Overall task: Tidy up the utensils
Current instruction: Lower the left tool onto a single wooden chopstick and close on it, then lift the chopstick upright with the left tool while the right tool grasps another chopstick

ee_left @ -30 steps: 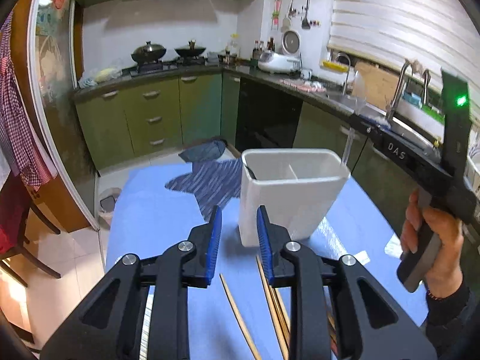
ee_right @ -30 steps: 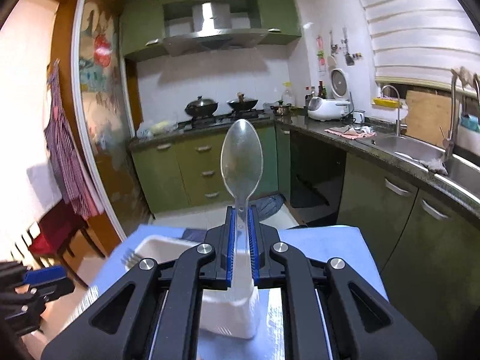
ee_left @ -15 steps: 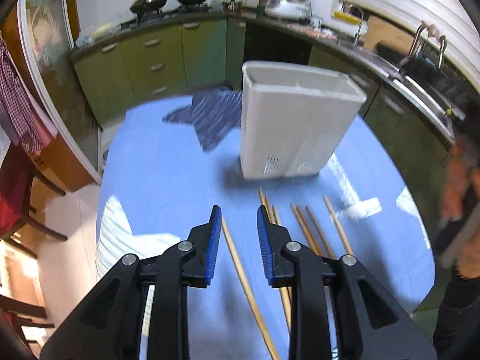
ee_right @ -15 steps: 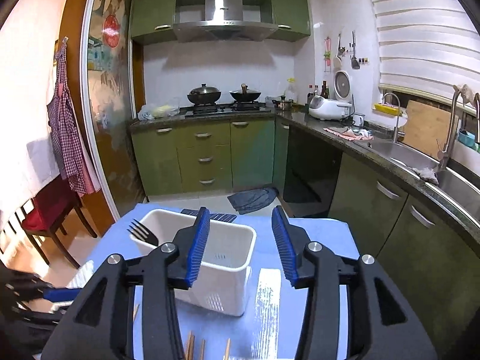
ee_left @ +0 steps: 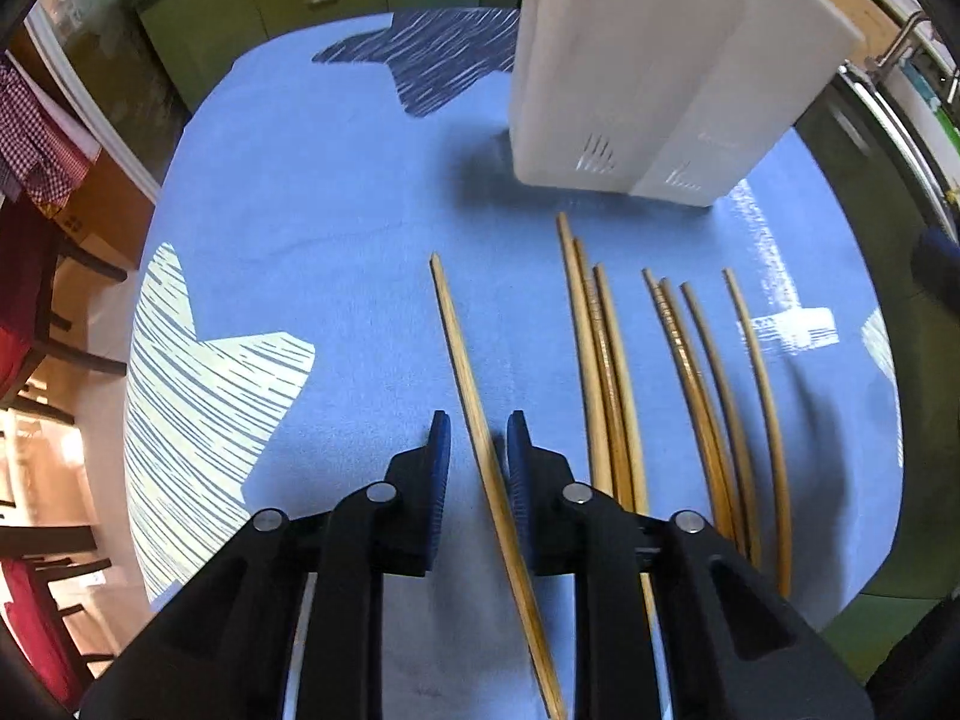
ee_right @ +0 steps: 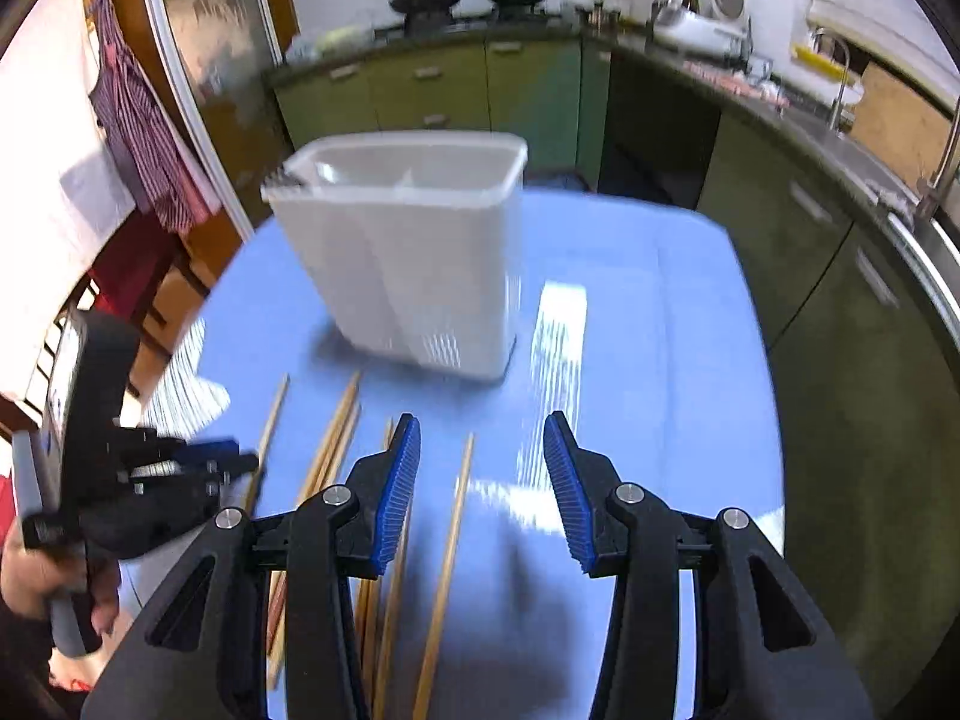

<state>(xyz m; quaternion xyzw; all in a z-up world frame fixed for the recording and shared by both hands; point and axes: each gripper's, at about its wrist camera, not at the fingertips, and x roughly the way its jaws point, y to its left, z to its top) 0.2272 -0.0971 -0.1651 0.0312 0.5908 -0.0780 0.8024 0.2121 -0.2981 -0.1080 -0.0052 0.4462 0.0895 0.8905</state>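
Currently my left tool (ee_left: 474,450) is closing astride one chopstick (ee_left: 462,360), lower centre; I should centre it first. Right tool (ee_right: 480,480) stands apart, empty.

The left gripper (ee_left: 474,441) points down at a blue tablecloth (ee_left: 336,240), jaws closing around a lone chopstick (ee_left: 465,360) not yet pinched. More chopsticks (ee_left: 672,360) lie at three o'clock; a white utensil holder (ee_left: 648,60) stands at one o'clock.
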